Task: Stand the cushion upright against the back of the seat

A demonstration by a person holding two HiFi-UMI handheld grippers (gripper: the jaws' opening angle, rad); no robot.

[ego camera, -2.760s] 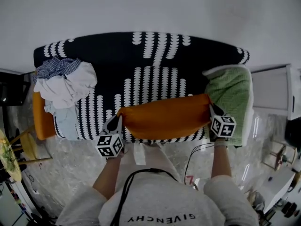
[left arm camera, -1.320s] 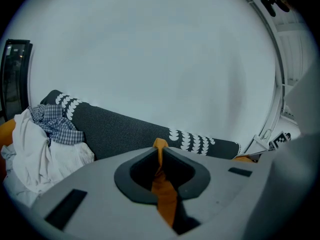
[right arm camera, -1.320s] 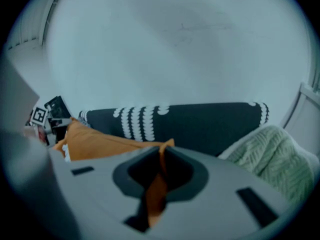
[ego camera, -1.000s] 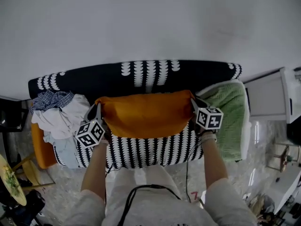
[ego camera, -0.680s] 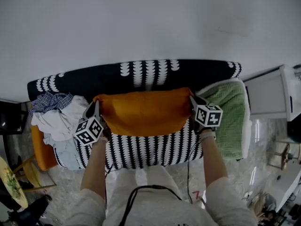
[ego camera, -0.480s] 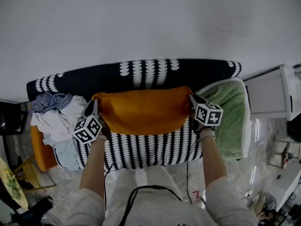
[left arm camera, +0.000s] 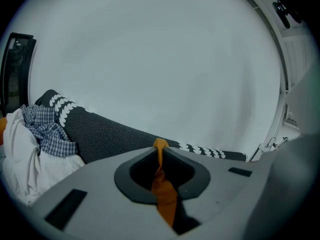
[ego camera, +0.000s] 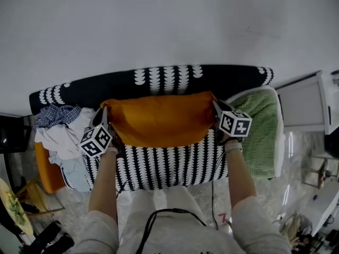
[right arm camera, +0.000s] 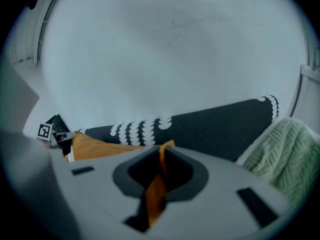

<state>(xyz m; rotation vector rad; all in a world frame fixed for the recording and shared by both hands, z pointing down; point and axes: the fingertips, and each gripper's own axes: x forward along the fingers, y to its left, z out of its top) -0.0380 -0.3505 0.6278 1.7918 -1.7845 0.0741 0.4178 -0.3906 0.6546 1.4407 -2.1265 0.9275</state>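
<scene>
two bare forearms reach up from the grey top (ego camera: 175, 232) at the bottom of the head view, crossing the front edge of the sofa (ego camera: 159, 165), whose seat is black with rows of white marks. left gripper (ego camera: 104, 111) has its jaws nearly together, pinching the left upper corner of the cushion (ego camera: 161, 118); in the left gripper view the orange cloth runs up the slot between the jaws and pokes out past their tips. right gripper (ego camera: 214, 105) grips the right upper corner the same way, a strip of orange squeezed between its almost closed jaws. stretched between the two, the cushion hangs broadside over the rear of the seat, its top edge along the foot of the back (ego camera: 106, 86) and its lower edge sagging toward the seat; whether it touches the back i cannot tell. left of it a heap of clothes (ego camera: 61, 134), white and checked, lies on the seat's end, and right of it a green blanket (ego camera: 262, 126) drapes over the other end. behind the back is a plain pale wall (ego camera: 159, 25), with a white cabinet (ego camera: 302, 107) off to the right.
</scene>
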